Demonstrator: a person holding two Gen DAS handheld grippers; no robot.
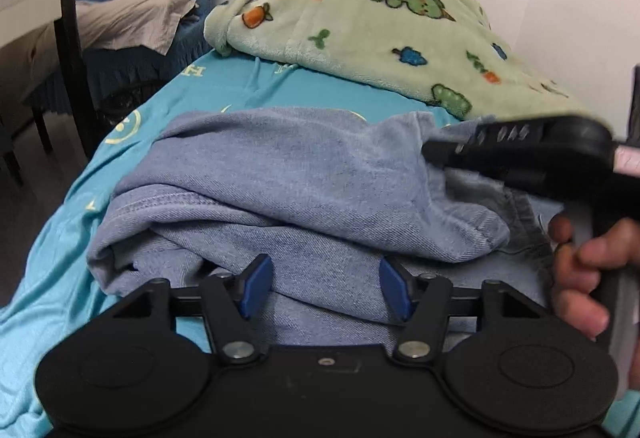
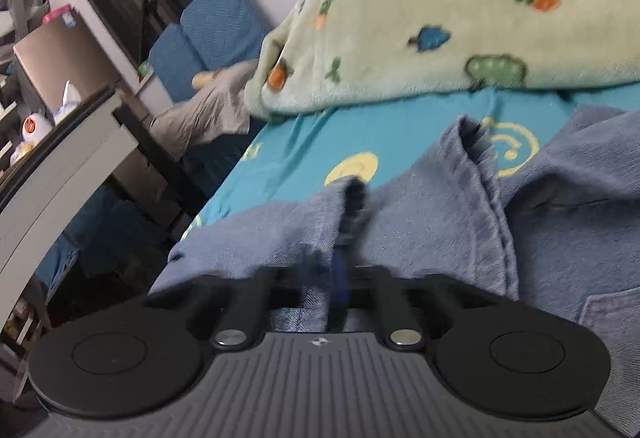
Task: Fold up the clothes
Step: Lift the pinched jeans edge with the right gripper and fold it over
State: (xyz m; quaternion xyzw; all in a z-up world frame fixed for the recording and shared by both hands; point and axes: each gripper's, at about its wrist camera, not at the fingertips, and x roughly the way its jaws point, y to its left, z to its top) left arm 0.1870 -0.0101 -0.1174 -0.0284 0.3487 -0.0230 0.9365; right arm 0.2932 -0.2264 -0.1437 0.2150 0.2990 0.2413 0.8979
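Turquoise cotton sheet with yellow smiley prints (image 1: 224,85) covers the bed, the largest surface in both views. Against the white wall at its far side lies a pale green fleece blanket with cartoon dinosaurs and carrots (image 1: 360,25). Nearer, a light blue denim garment (image 1: 280,177) lies partly folded in thick layers on the sheet, a chest pocket showing in the right wrist view. The left gripper (image 1: 326,288) hovers over the denim's near fold, its blue-padded fingers (image 1: 256,288) standing moderately wide with nothing pinched. The right gripper (image 2: 340,288), held by a hand (image 1: 588,274), has its fingers pressed together on a raised denim edge.
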